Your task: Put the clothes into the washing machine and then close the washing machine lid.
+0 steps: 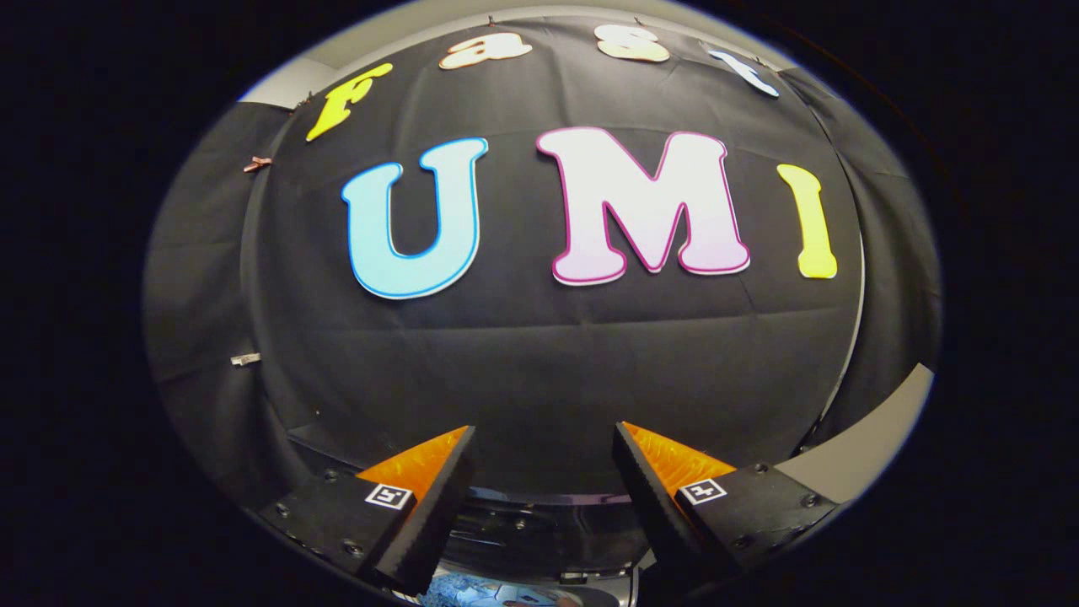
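My gripper stands open, its two fingers wide apart with nothing between them. It points at the booth's black cloth wall. Low down between the fingers I see the dark curved rim of the washing machine. Below that rim, close to the finger bases, a patch of light blue cloth peeks out; most of it is hidden.
The black cloth wall stretches across everything ahead of the fingers. A pale wall strip shows beyond the right finger. A small clip pins the cloth off to the left.
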`<state>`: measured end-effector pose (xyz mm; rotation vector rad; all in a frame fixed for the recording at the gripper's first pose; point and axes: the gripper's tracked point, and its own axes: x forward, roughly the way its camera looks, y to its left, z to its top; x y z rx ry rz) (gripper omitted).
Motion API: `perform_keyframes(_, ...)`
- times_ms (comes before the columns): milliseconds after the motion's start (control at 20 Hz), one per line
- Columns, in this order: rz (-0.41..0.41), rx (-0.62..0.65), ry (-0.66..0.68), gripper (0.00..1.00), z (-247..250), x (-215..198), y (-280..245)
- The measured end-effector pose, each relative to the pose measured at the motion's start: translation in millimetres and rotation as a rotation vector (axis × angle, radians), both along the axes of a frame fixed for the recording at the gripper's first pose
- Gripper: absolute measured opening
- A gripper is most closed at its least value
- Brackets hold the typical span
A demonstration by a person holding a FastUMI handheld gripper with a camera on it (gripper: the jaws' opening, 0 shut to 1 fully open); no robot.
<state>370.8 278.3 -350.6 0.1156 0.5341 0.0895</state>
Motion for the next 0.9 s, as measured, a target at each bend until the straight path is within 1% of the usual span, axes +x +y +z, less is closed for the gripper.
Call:
perform_keyframes(200,-0.015,-0.023,0.104,0.99,-29.9,-1.8,-4.9)
perform_keyframes(250,-0.021,-0.017,0.082,0.99,-26.0,0.7,-6.0)
perform_keyframes(400,-0.014,-0.031,0.076,0.99,-27.4,0.3,-5.6)
perform_keyframes(700,0.008,-0.038,0.102,1.0,-28.1,-4.4,-5.9)
perform_keyframes(800,0.012,-0.034,0.112,1.0,-26.7,-9.0,-7.1)
perform_keyframes(900,0.016,-0.033,0.112,1.0,-20.5,-28.2,-7.8)
